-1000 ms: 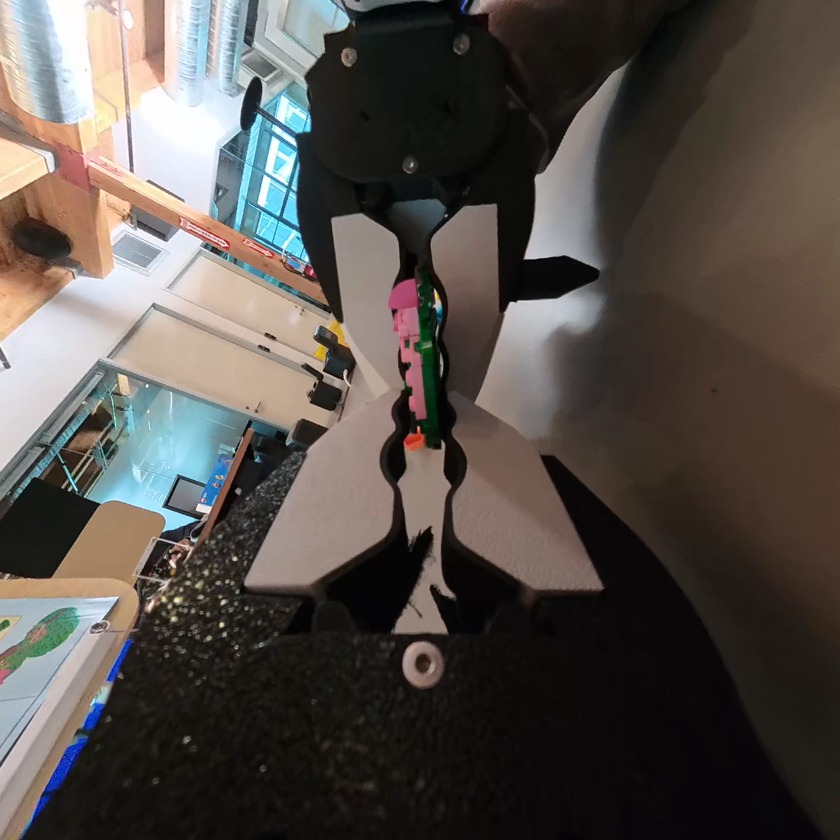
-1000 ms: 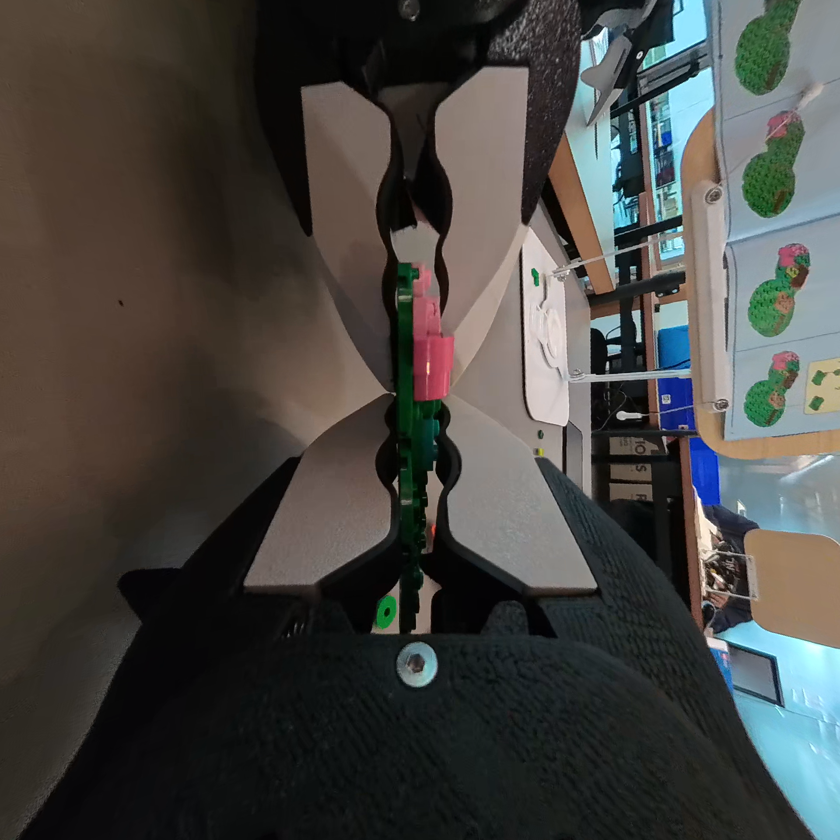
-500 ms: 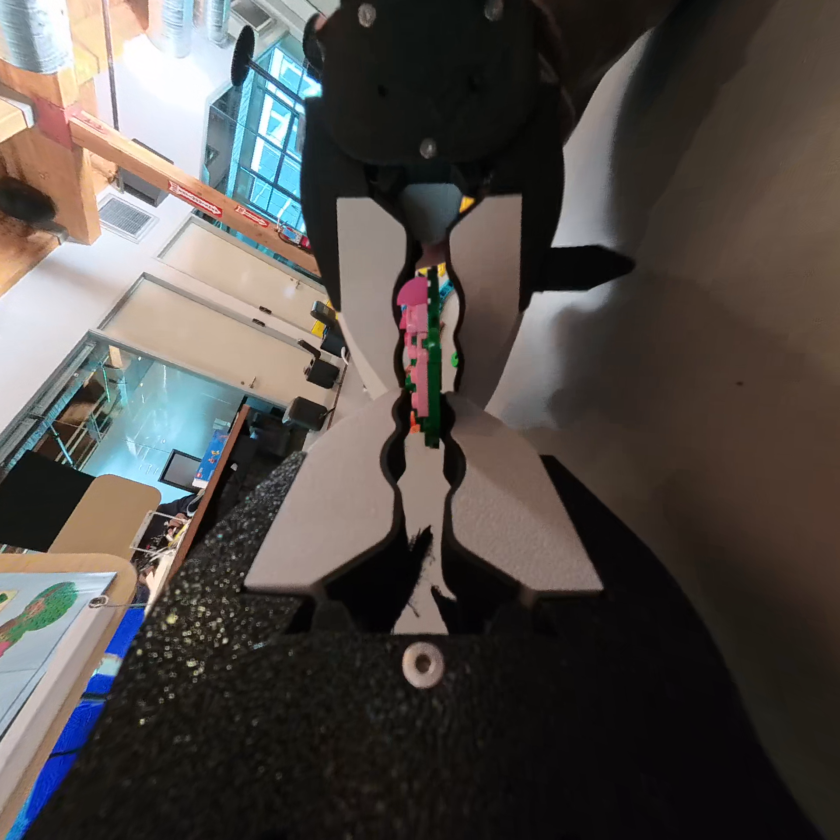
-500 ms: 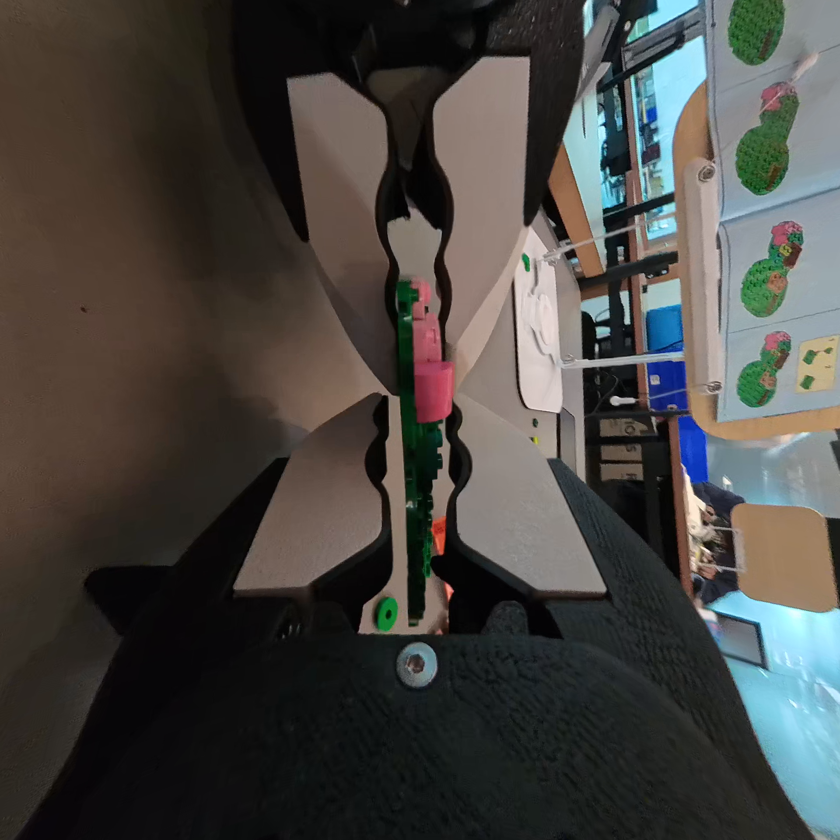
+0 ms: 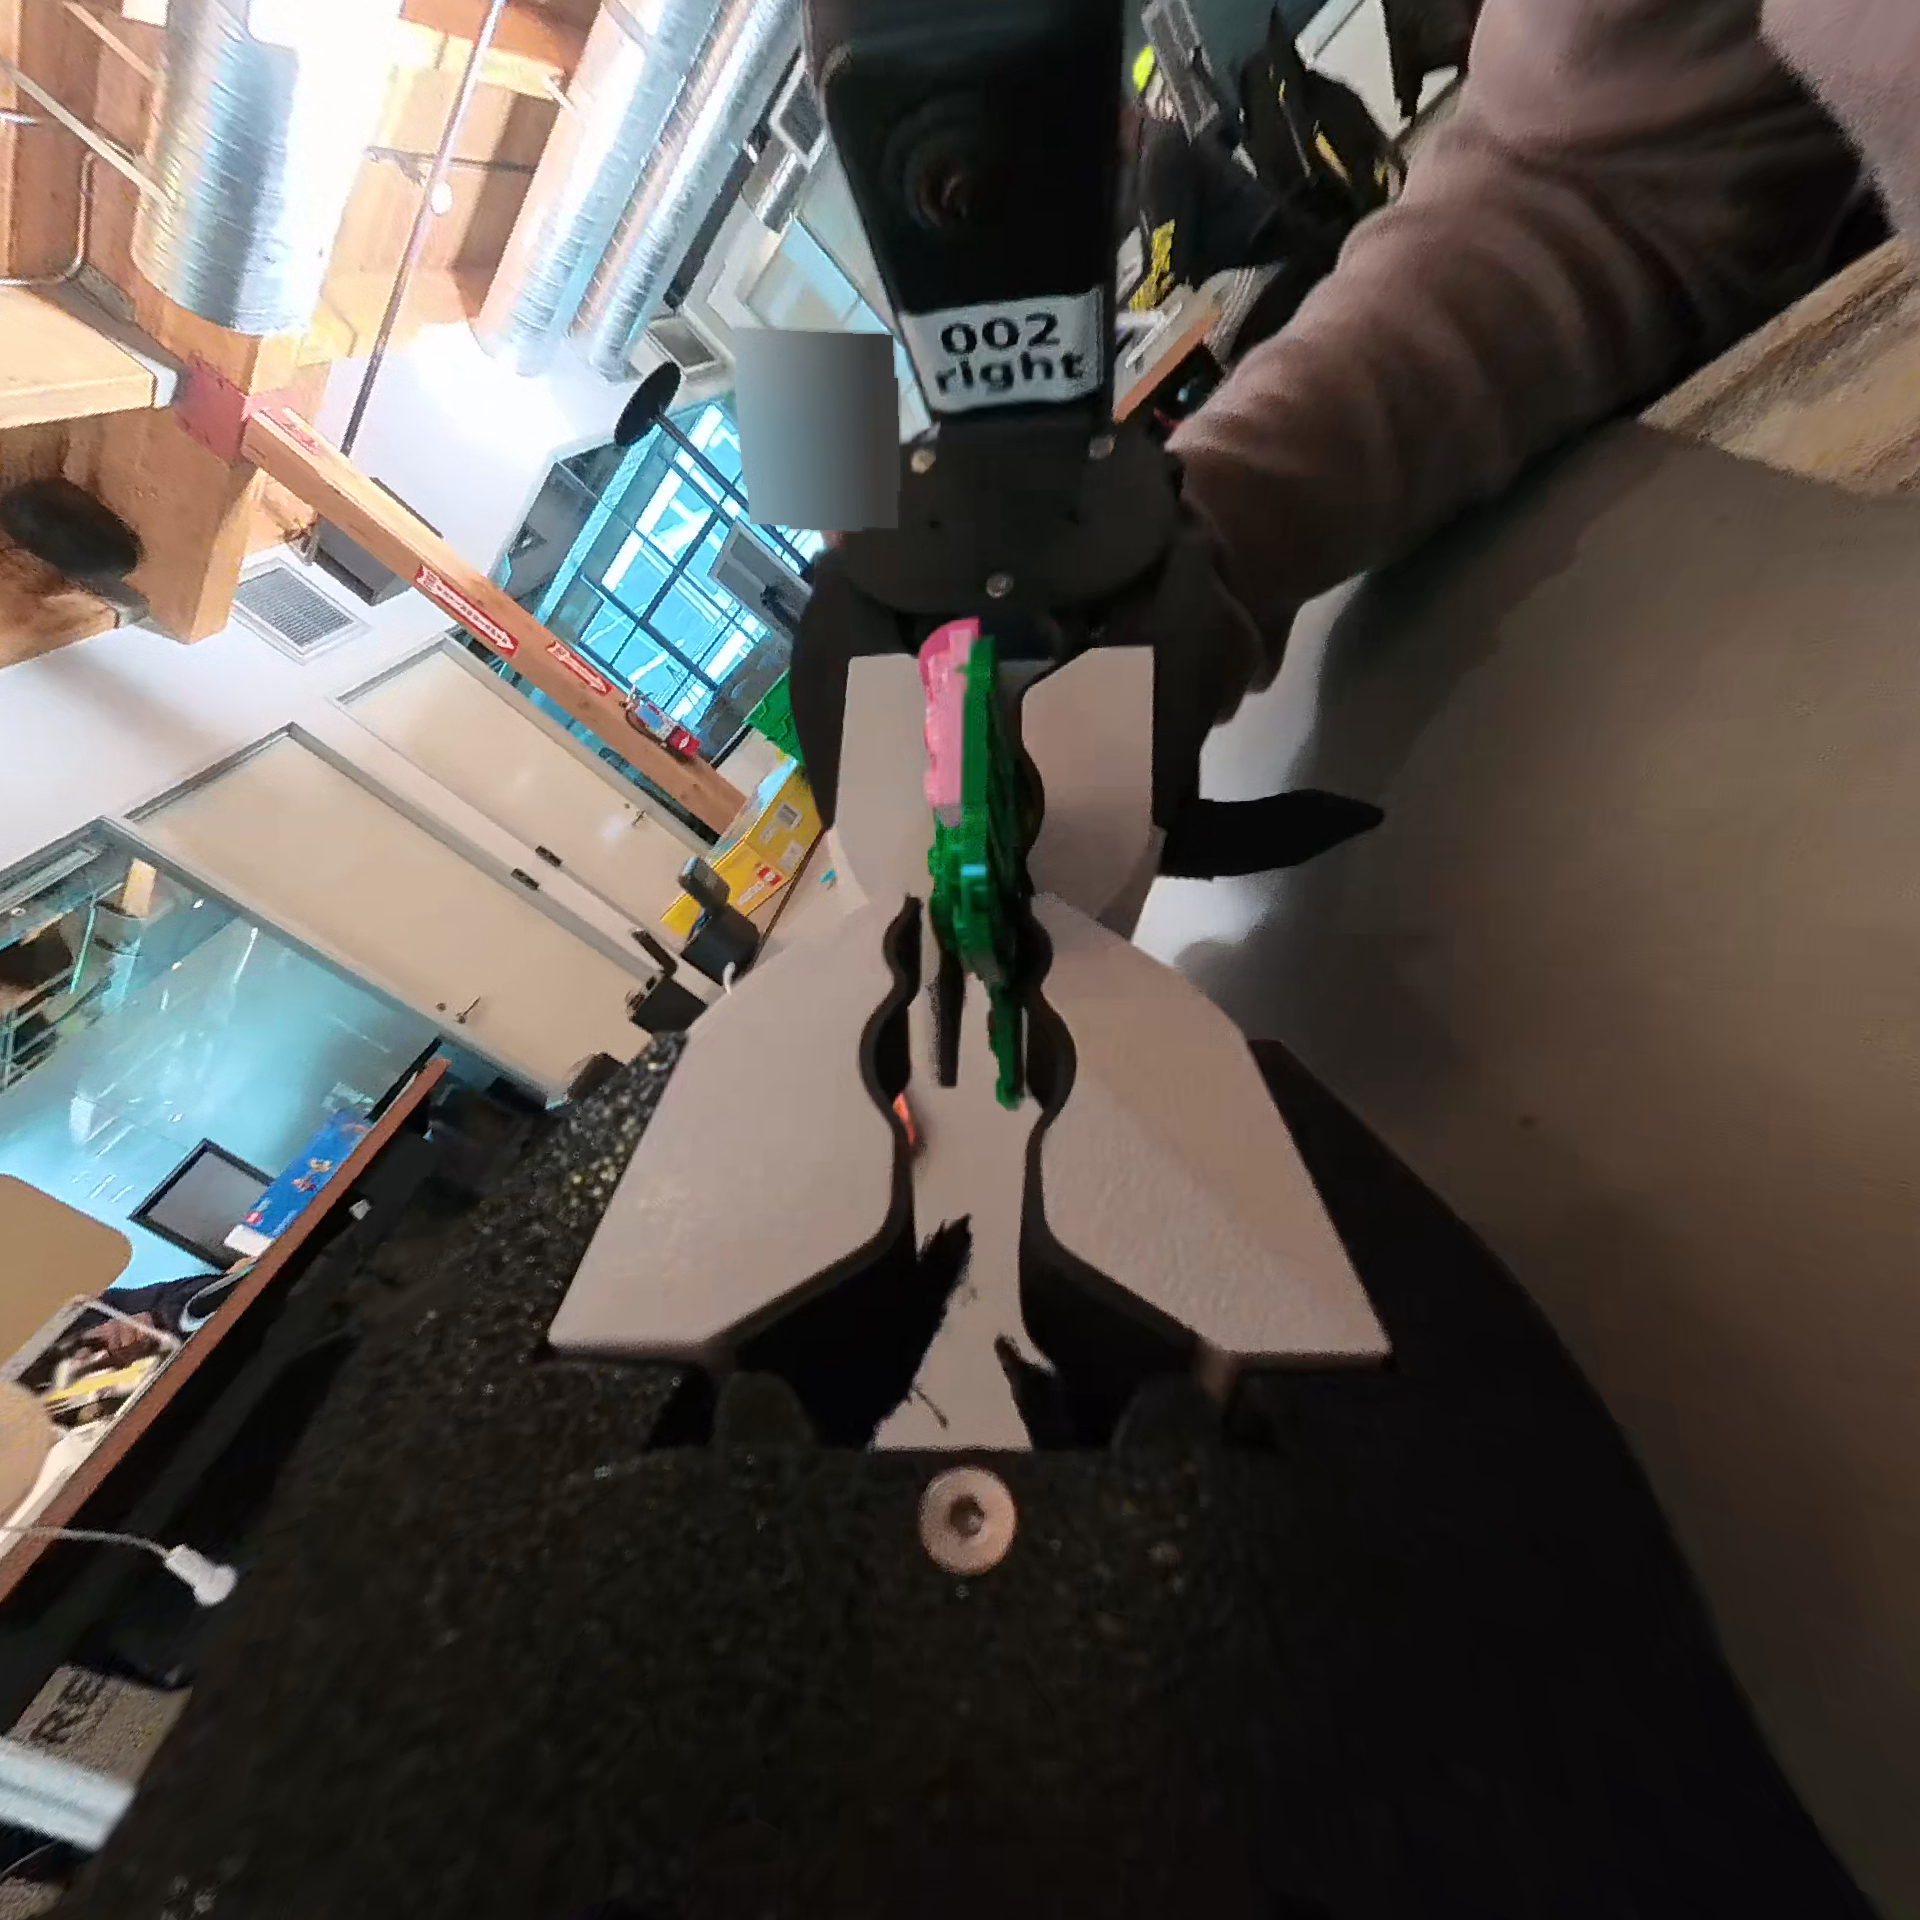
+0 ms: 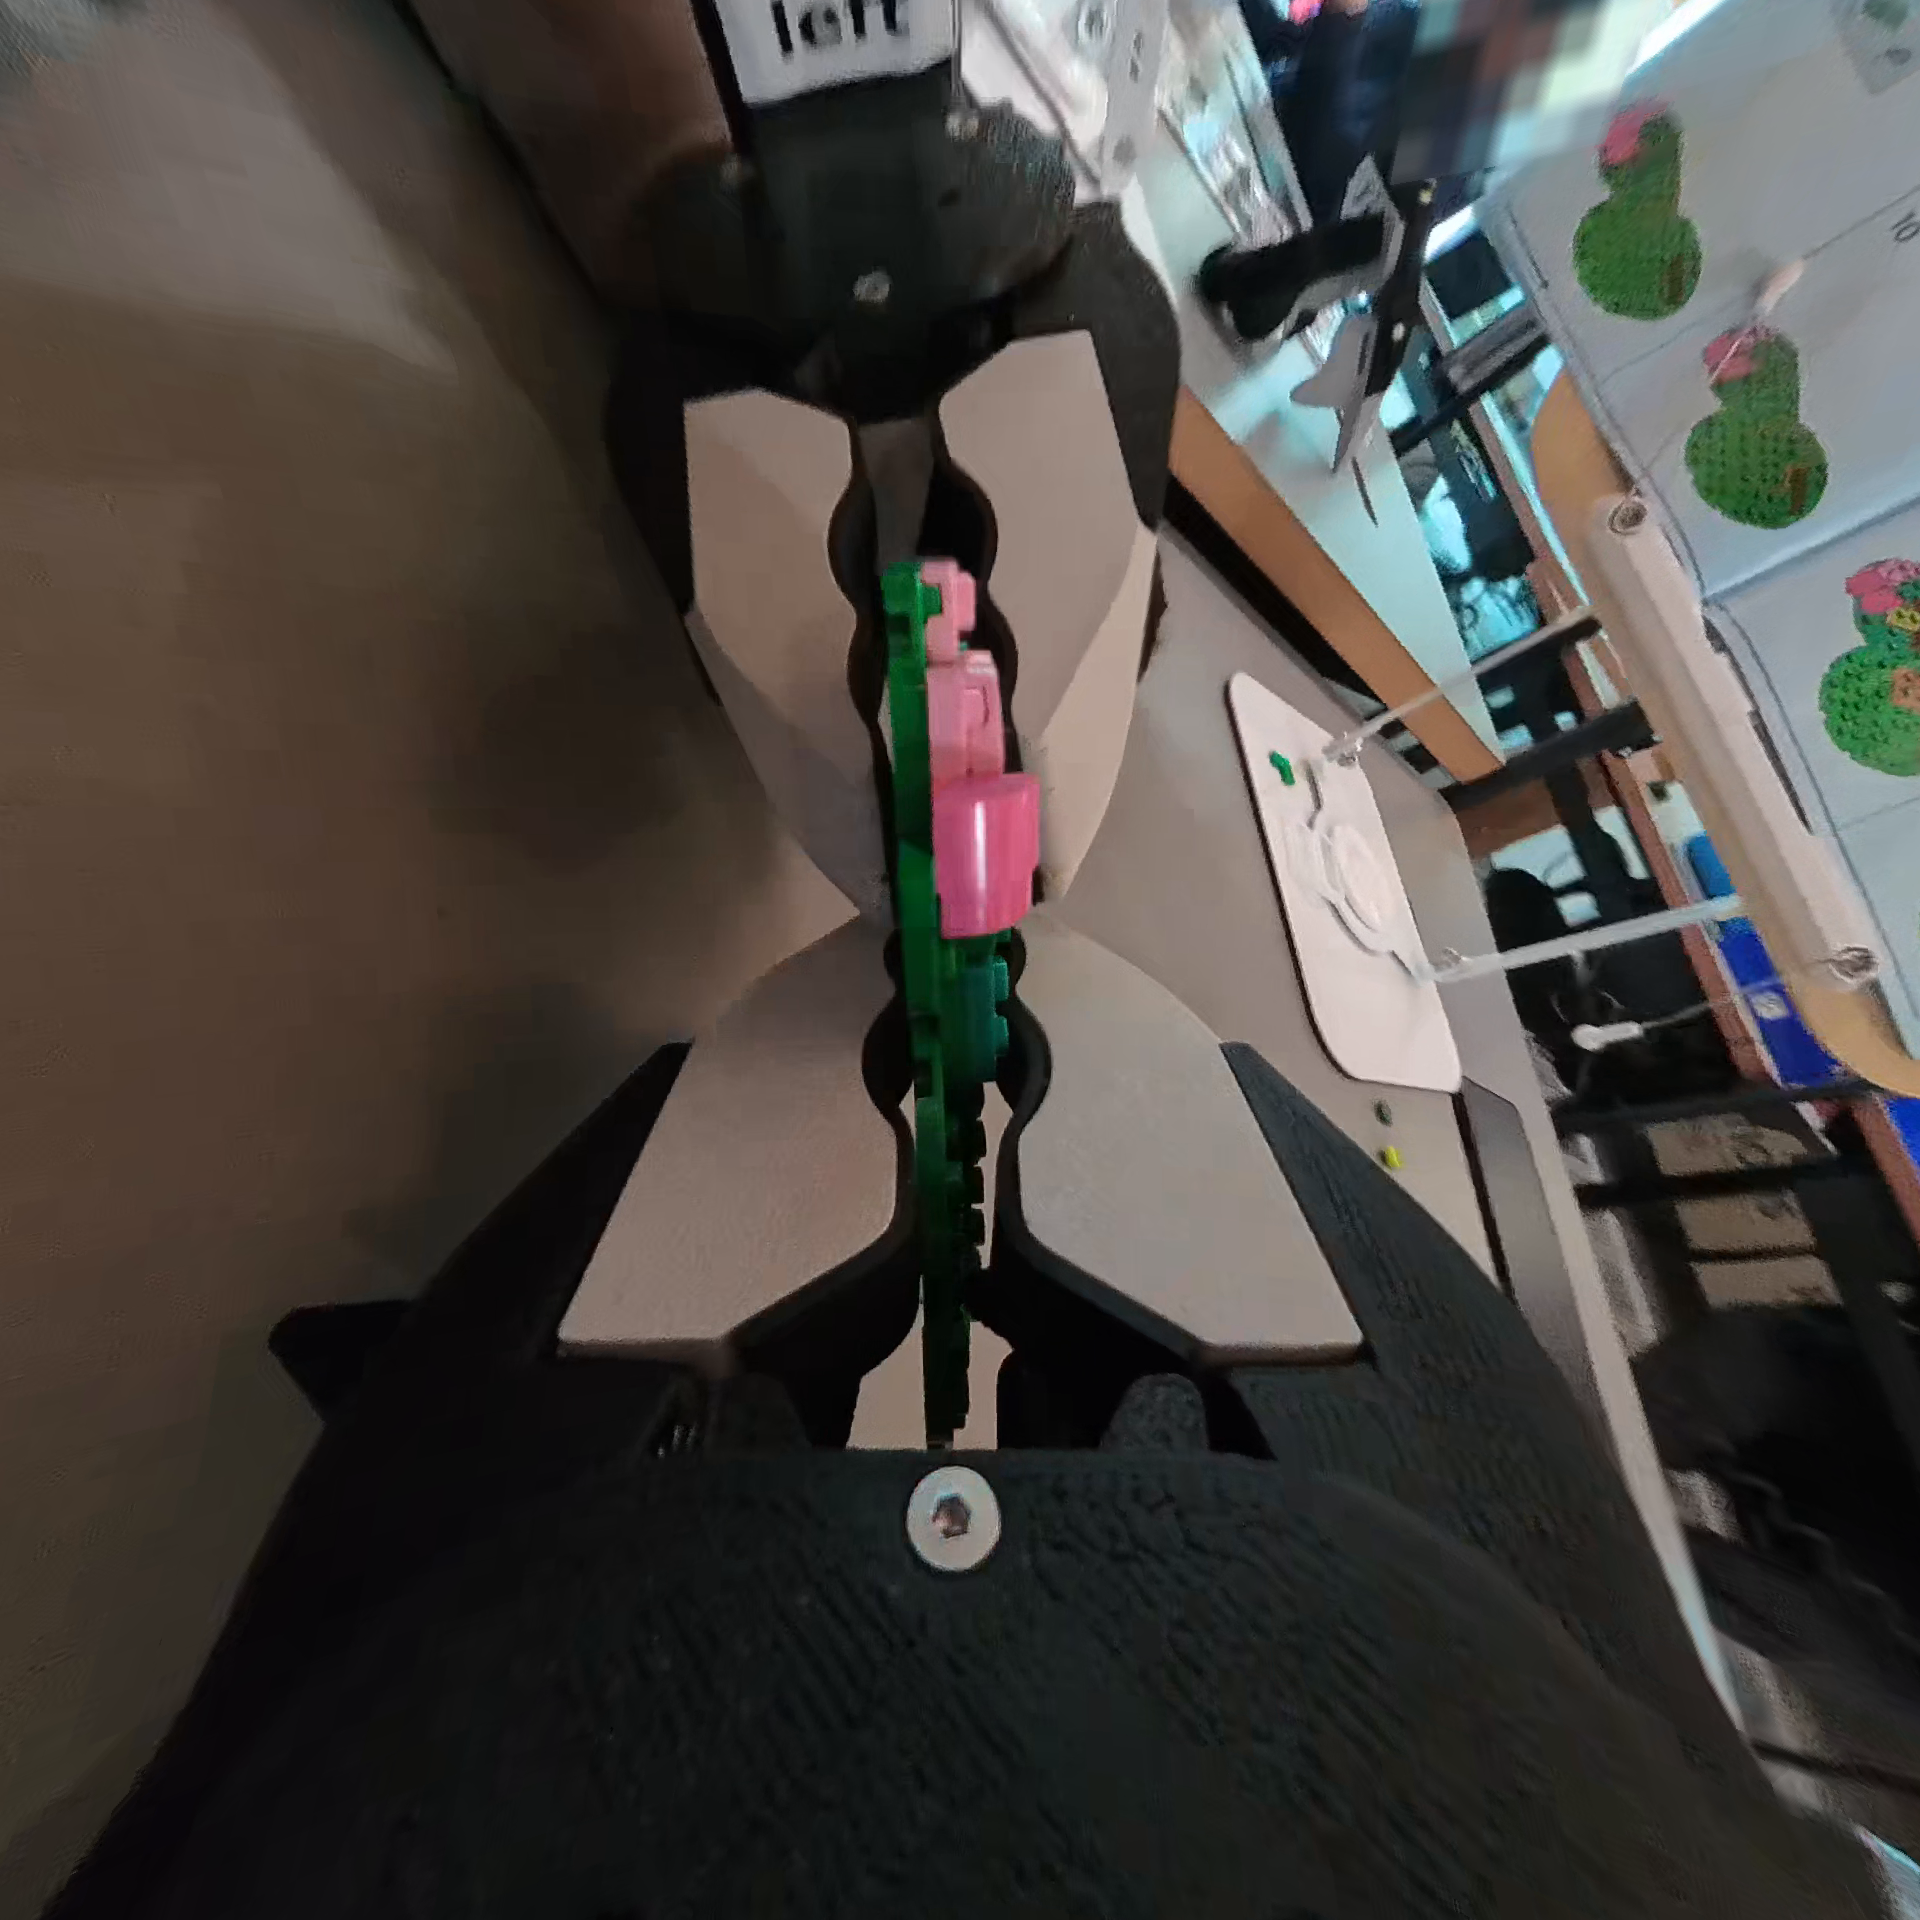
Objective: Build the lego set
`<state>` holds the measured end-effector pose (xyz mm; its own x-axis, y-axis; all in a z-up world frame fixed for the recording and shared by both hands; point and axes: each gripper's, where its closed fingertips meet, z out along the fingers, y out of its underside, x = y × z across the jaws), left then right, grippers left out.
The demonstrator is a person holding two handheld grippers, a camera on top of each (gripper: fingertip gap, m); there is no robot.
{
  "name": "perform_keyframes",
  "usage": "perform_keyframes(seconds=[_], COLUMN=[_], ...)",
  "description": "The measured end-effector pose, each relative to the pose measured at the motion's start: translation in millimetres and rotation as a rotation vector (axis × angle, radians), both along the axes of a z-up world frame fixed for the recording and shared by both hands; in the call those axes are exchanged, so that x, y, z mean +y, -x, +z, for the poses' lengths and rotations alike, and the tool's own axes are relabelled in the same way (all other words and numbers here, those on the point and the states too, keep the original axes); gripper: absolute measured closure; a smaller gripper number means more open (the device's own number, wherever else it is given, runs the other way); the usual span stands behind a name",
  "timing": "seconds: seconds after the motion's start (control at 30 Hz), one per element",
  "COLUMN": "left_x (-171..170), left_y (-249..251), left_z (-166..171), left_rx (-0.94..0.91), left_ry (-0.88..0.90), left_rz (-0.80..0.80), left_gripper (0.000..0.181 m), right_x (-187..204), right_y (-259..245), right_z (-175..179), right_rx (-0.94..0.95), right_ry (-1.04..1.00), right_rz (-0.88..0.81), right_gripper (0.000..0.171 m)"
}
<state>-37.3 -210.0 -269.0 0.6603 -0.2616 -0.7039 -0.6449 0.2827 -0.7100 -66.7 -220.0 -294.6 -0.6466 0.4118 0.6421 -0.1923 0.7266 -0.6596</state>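
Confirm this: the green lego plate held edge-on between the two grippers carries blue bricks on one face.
Wrong in one respect: the bricks are pink, not blue. The right wrist view shows the green lego plate edge-on between the right gripper and the left gripper, with pink bricks stacked on one face.

Green lego plate [image 6: 940,1049] with pink bricks [image 6: 982,831]
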Motion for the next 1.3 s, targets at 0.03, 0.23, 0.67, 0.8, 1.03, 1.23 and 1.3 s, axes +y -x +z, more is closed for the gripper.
perform_keyframes(seconds=[0.03,0.23,0.67,0.8,1.03,1.23,1.3], left_x=[-1,-5,-2,-2,-4,-5,-4], left_y=[-3,-11,-11,-11,-11,-13,-13], left_z=[2,7,6,4,11,11,11], left_rx=[-0.007,-0.002,0.014,0.034,0.063,0.086,0.094], left_ry=[-0.007,-0.036,0.031,0.022,-0.088,-0.089,-0.090], left_rz=[-0.010,-0.029,-0.011,-0.010,0.005,-0.005,0.004], left_gripper=[0.164,0.166,0.169,0.169,0.166,0.167,0.168], right_x=[-3,-12,-9,-9,-8,-8,-7], right_y=[-2,-7,-5,-5,-4,-5,-3], right_z=[2,5,5,3,1,1,2], right_rx=[-0.010,-0.021,-0.008,0.009,-0.041,-0.055,-0.051], right_ry=[0.030,0.079,0.075,0.044,0.055,0.059,0.060], right_rz=[0.019,0.061,0.048,0.045,0.026,0.026,0.016], right_gripper=[0.161,0.161,0.161,0.161,0.161,0.161,0.161])
